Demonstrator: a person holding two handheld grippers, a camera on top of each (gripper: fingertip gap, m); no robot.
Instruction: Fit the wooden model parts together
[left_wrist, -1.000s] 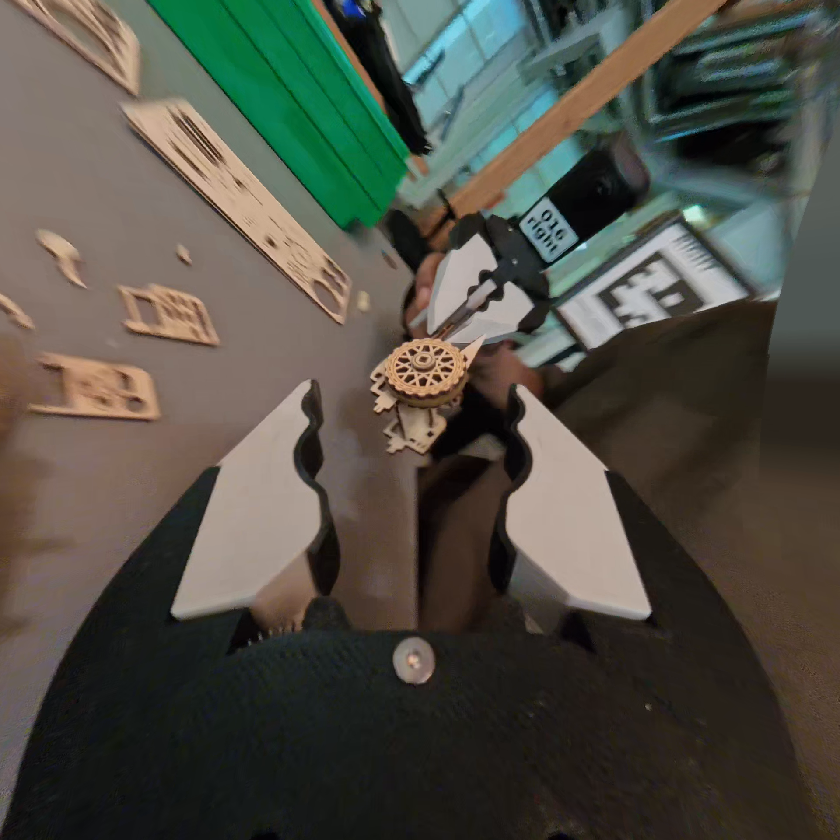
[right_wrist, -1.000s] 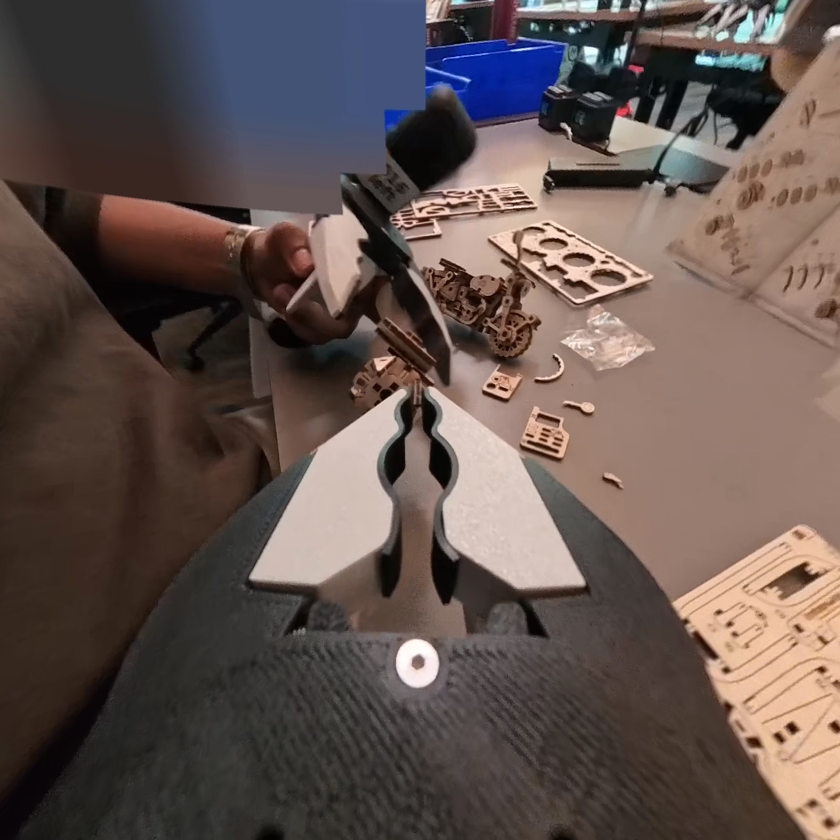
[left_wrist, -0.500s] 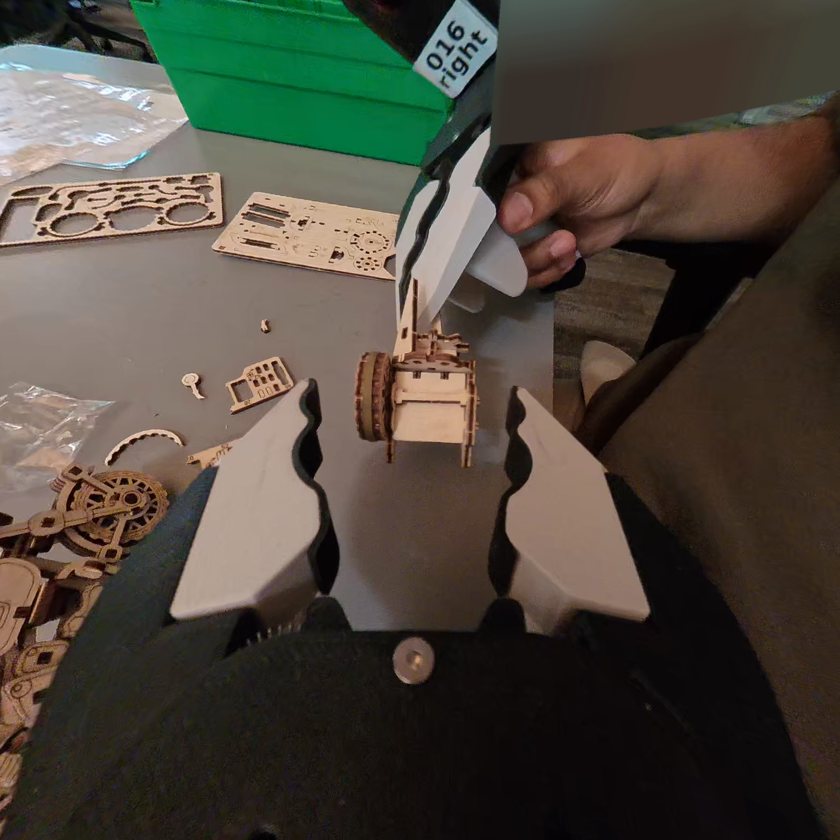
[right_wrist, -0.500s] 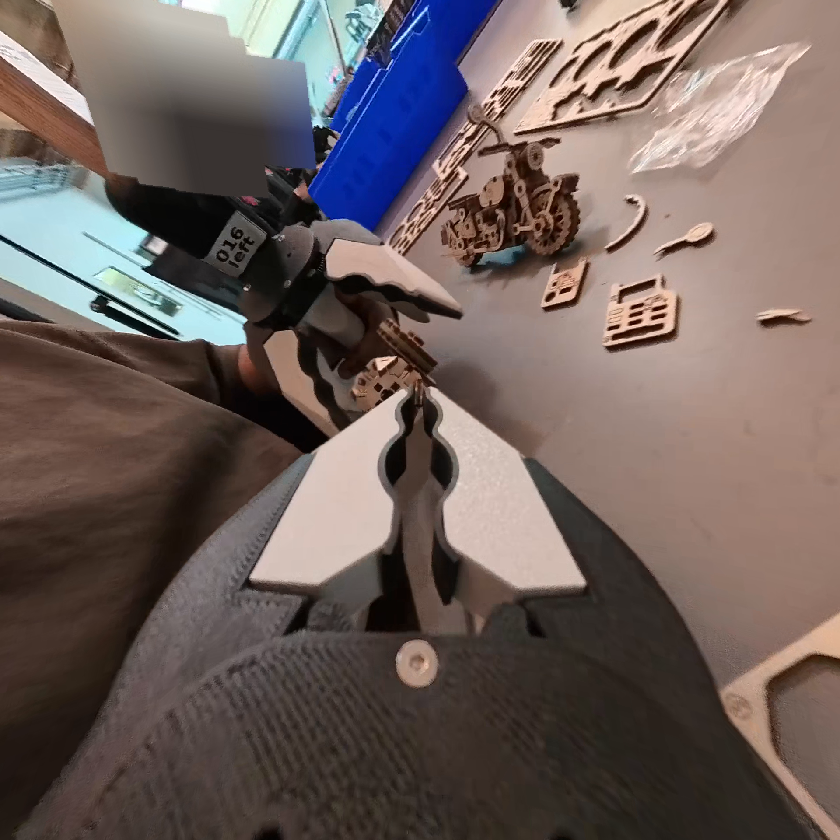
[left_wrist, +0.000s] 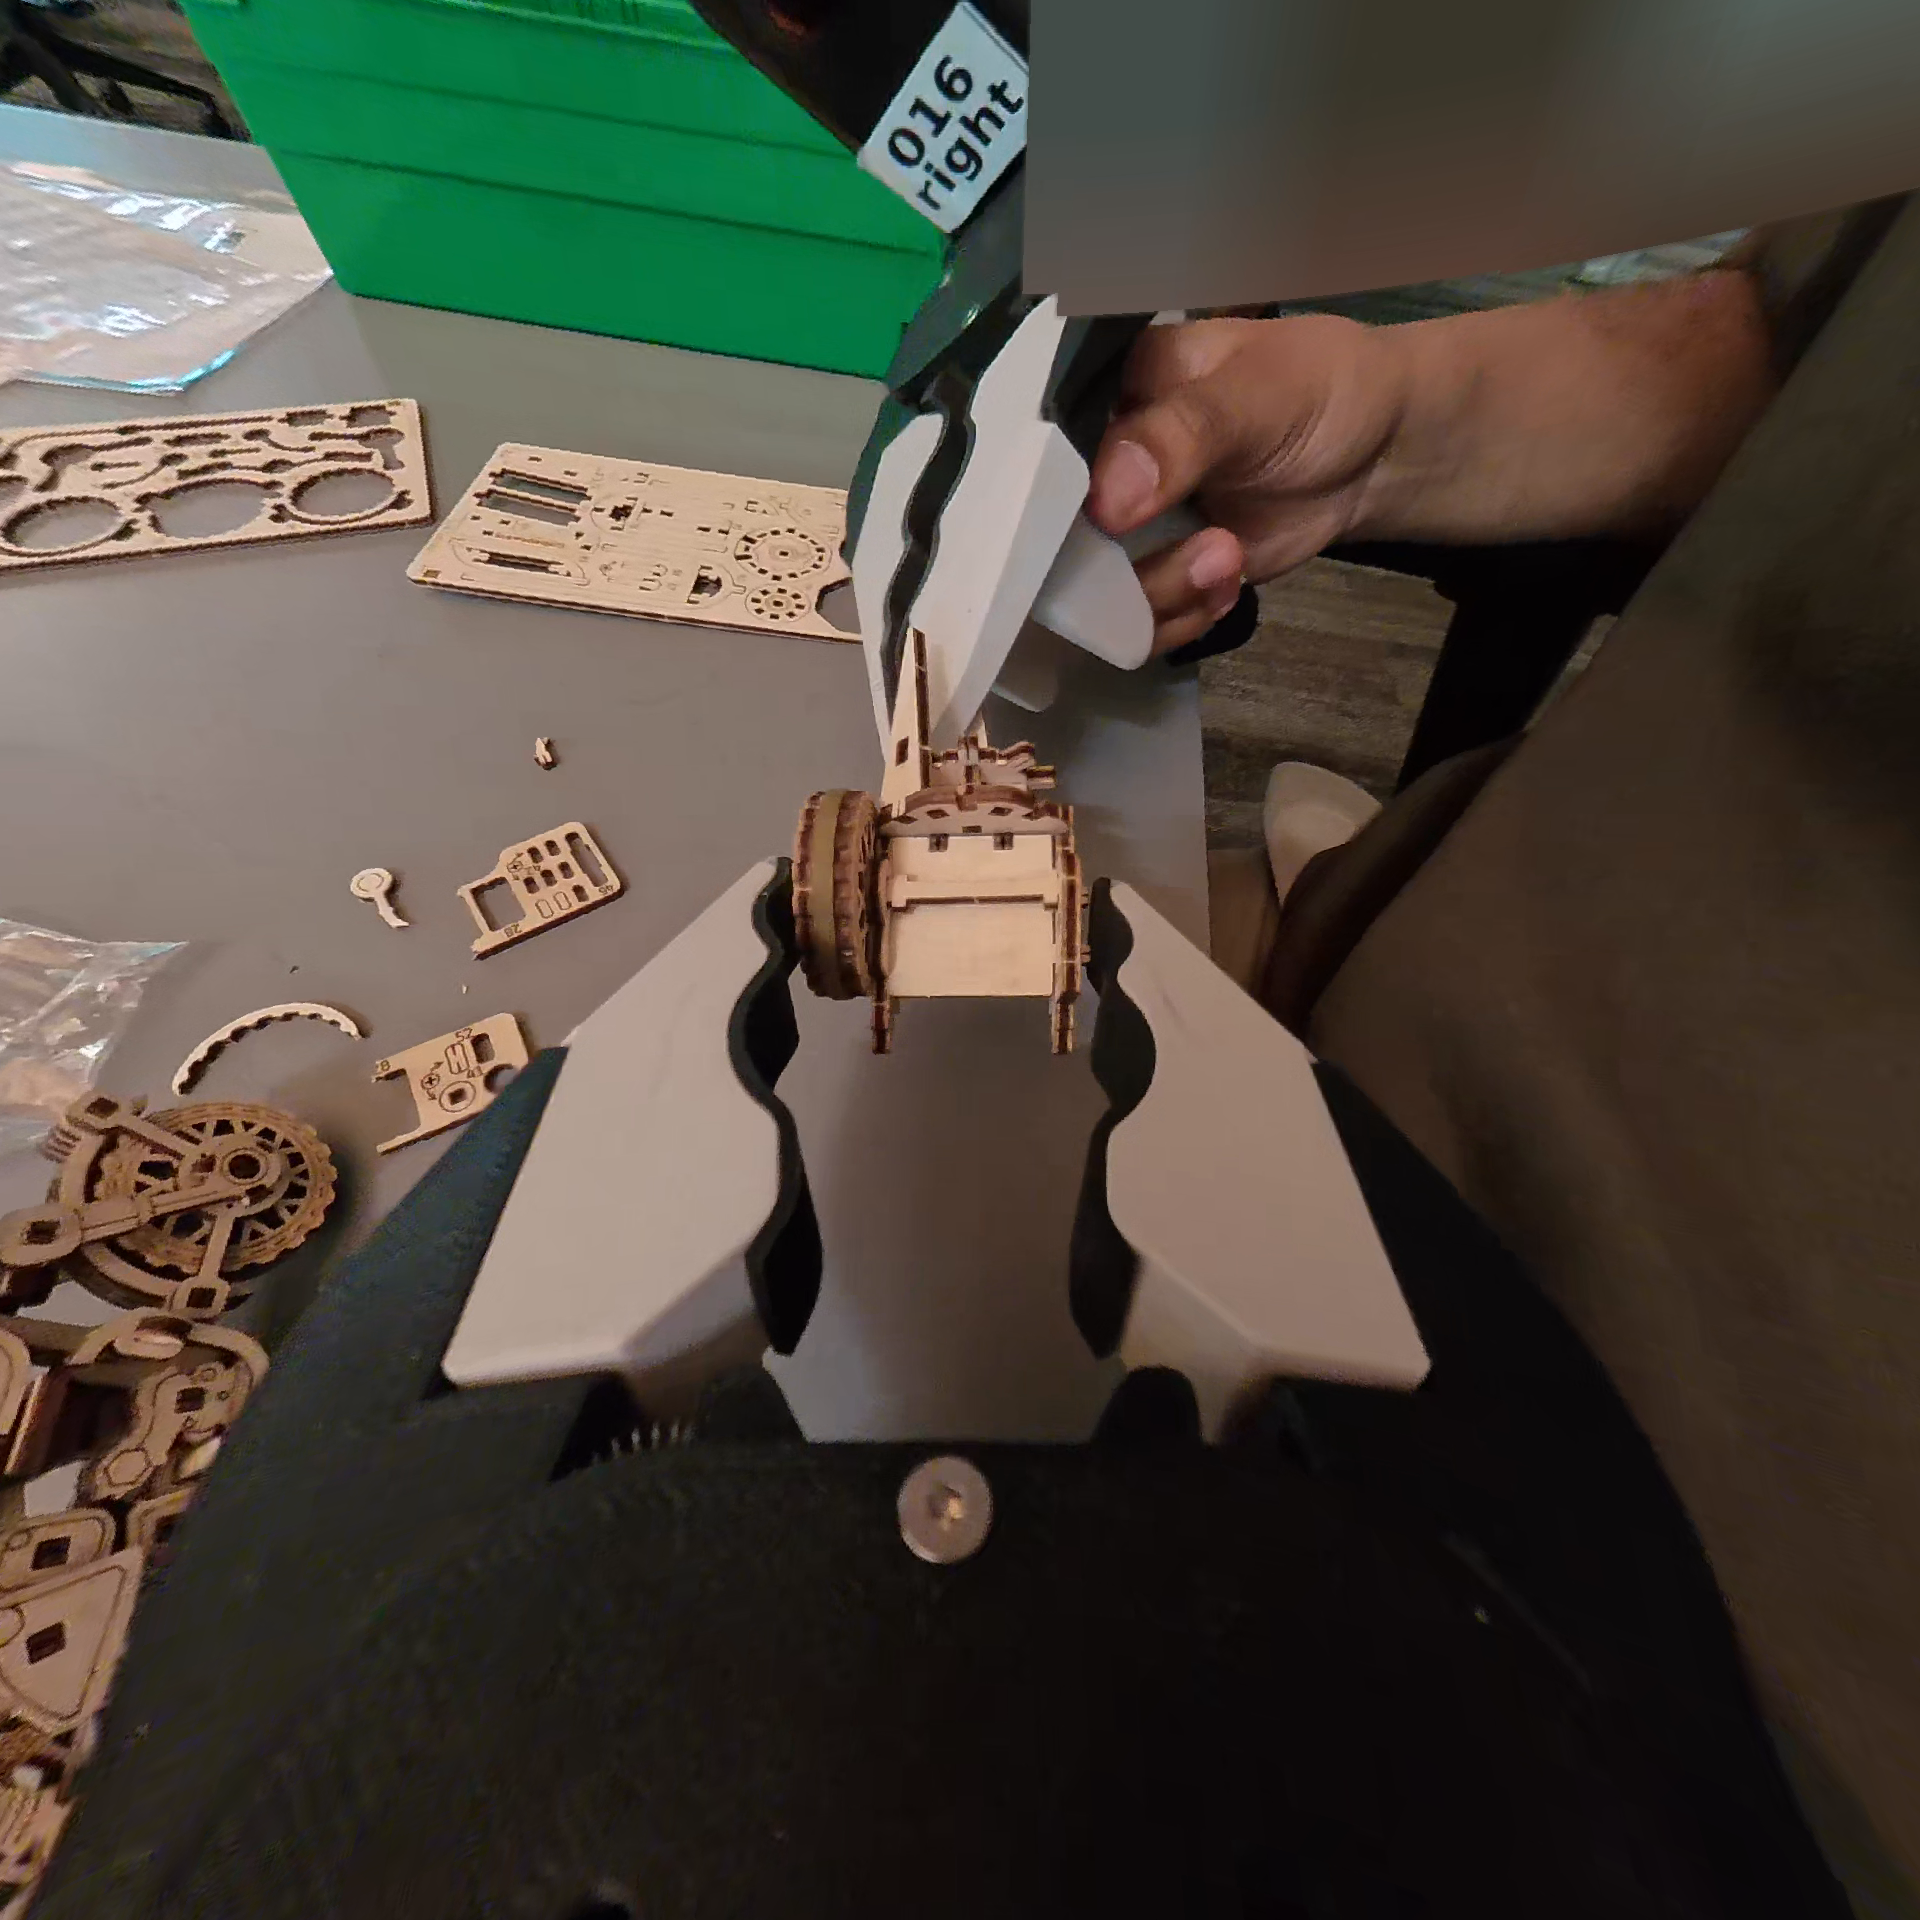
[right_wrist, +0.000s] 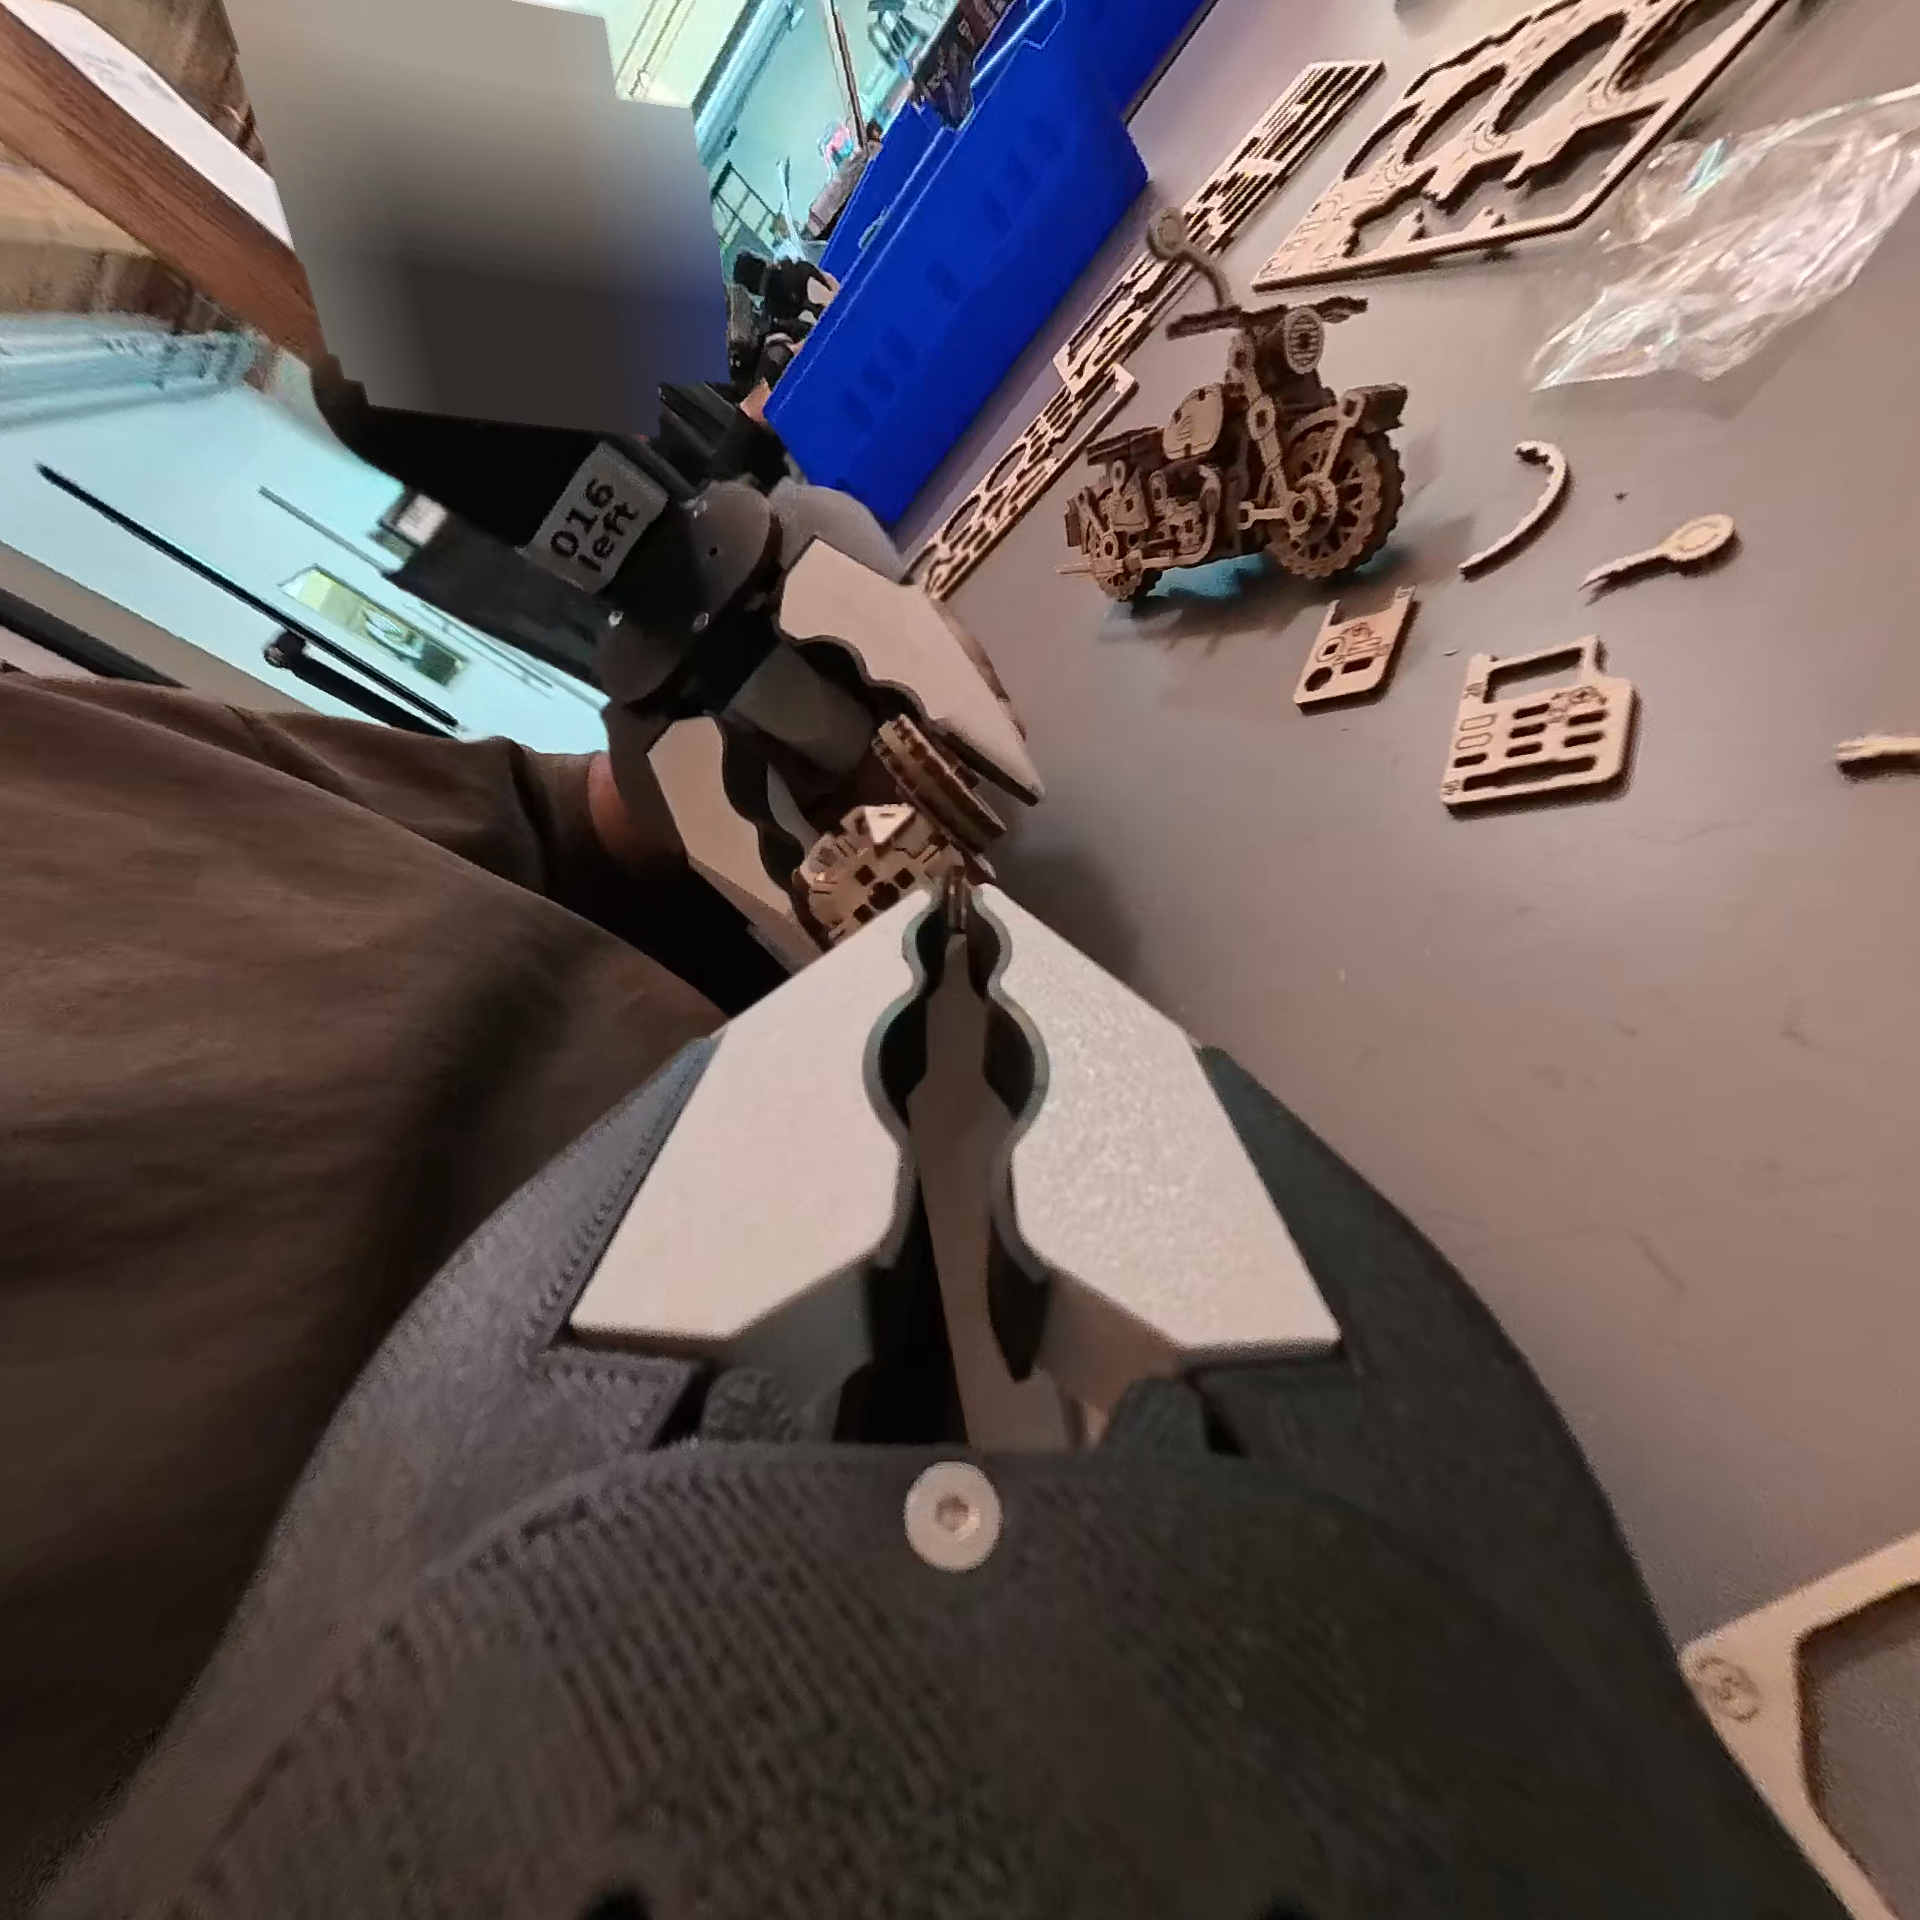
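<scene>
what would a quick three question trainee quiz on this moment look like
1. True or false: the right gripper is shut on a thin wooden piece.
2. What brackets the small wooden assembly? A) left gripper B) a bare hand C) nothing
3. Fill in: the finished wooden ____ stands on the table.

Key: 1 true; 2 A; 3 motorcycle.

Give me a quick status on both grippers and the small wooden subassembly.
Left gripper closed around boxy pale wooden subassembly with gear wheel. Right gripper shut on its thin upright wooden tab. Nothing in the way.
</scene>
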